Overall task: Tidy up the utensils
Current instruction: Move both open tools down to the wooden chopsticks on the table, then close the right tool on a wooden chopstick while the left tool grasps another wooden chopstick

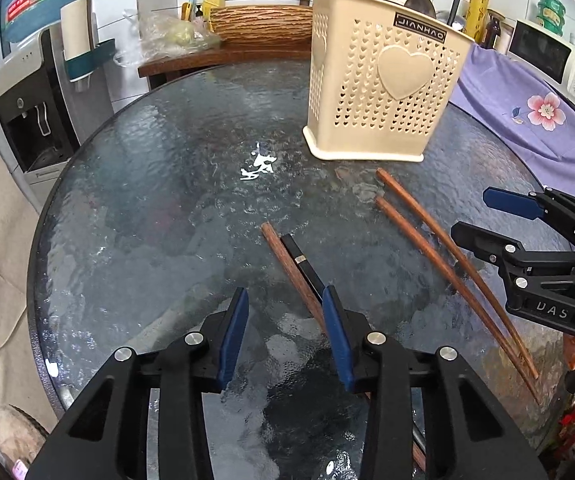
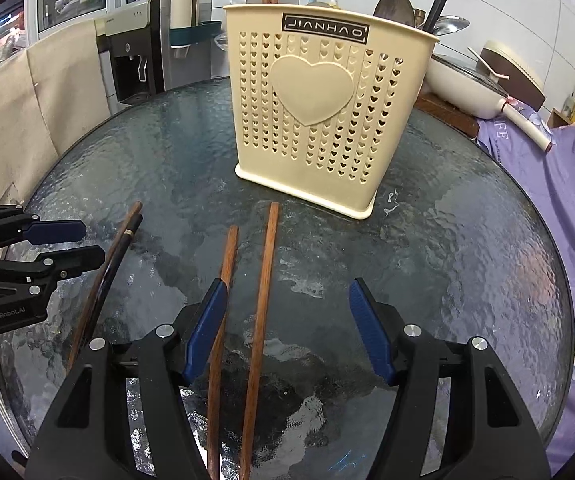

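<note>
A cream perforated utensil holder (image 1: 383, 92) (image 2: 319, 108) with a heart on its side stands at the far part of the round glass table (image 1: 159, 208); chopsticks and a spoon stick up out of it. A brown chopstick (image 1: 287, 264) and a black chopstick (image 1: 303, 264) lie side by side, running under the right finger of my left gripper (image 1: 285, 291), which is open with bare glass between its pads. Two more brown chopsticks (image 2: 263, 280) lie between the fingers of my open right gripper (image 2: 287, 284), one close to its left pad (image 2: 207, 320). Neither gripper holds anything.
A water dispenser (image 1: 35, 120) stands beyond the table's left edge and a beige cloth (image 2: 27, 128) hangs beside it. A purple flowered cloth (image 1: 527, 120) covers the right side, with a microwave (image 1: 547, 52) and a lidded pan (image 2: 479, 80) behind.
</note>
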{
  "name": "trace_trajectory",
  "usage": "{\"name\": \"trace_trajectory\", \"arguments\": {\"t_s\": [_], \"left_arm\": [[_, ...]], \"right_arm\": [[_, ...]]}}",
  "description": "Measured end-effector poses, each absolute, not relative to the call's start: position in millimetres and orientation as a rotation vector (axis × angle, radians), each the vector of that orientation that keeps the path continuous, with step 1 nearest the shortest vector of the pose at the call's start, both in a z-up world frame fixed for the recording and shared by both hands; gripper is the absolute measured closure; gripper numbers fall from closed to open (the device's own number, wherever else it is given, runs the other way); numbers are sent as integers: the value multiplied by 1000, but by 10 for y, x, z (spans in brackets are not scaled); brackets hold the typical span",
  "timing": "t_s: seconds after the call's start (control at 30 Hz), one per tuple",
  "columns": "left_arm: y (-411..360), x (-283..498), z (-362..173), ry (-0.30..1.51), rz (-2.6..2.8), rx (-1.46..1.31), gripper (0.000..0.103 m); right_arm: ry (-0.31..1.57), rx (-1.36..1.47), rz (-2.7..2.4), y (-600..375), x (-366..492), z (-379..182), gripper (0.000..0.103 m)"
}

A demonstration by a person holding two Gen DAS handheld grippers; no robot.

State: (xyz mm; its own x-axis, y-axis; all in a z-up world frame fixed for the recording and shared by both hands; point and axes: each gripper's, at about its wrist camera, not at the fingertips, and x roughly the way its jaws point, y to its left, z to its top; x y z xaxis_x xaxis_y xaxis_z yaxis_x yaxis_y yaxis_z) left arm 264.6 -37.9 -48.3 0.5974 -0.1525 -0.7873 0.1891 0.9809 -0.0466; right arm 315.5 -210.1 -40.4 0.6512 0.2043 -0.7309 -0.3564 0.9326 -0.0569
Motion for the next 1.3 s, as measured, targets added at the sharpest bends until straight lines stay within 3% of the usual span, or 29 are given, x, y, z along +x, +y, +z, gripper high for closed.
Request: {"name": "trace_trajectory", "arguments": {"t_s": [0.5,0.77,1.3], "left_arm": [[-313,2672,-501,926,-166,41,68],[-371,2768,-536,941,-164,36,69],[-390,2925,-544,945,-159,25,75]], "right_arm": [[830,-195,300,-2153,3264,-487,41],[887,-181,284,-2092,3426,-544,54],[935,-167,305,-1854,3637,-584,61]]}}
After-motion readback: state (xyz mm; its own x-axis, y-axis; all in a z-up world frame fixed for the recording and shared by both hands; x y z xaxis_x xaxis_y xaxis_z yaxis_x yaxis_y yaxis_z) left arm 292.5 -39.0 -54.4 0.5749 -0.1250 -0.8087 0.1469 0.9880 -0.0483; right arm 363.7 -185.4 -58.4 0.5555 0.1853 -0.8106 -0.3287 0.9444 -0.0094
